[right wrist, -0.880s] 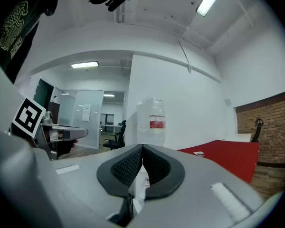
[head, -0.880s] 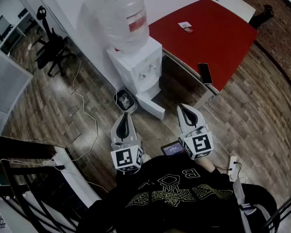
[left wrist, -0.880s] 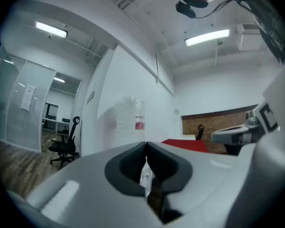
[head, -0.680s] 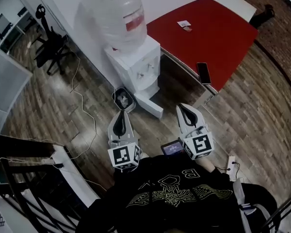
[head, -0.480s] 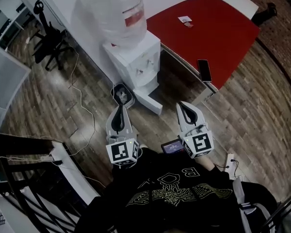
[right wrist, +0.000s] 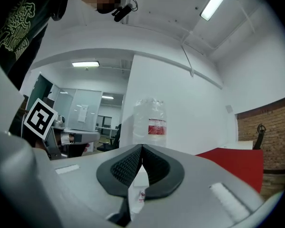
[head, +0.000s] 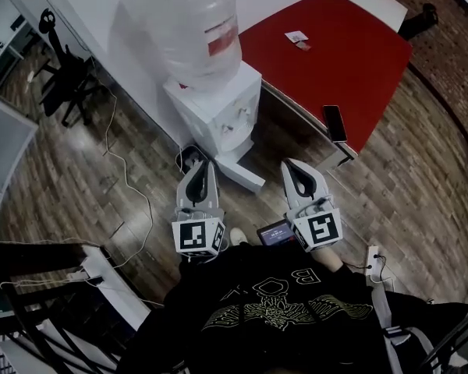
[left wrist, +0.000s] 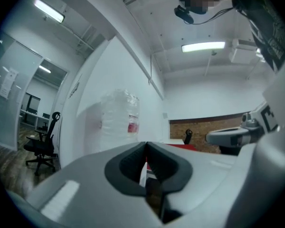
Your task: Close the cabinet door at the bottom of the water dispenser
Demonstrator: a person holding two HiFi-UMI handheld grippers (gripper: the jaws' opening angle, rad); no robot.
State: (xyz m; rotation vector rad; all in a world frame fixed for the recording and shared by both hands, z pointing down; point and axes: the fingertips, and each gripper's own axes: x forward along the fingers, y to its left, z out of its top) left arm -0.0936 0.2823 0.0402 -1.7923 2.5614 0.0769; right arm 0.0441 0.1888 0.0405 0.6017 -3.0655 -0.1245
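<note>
A: Standing open, the door [head: 242, 173]. Where exactly?

B: At the foot of the dispenser [head: 218, 104]. It swings out from the base toward the person, low over the floor, and its long edge runs slantwise away from the dispenser's front.

A: And the grippers?

B: One on each side of it. The left gripper [head: 204, 165] sits by the end next to the dispenser, which I take for the hinge. The right gripper [head: 291, 166] is out by the far end, a little apart from it. Neither touches the door.

A: Jaws?

B: Pressed together on both, with nothing held between them.

A: So which one pushes?

B: Probably the right. The free edge lies to its left and slightly ahead, so a sweep toward the dispenser should shut it.
</note>
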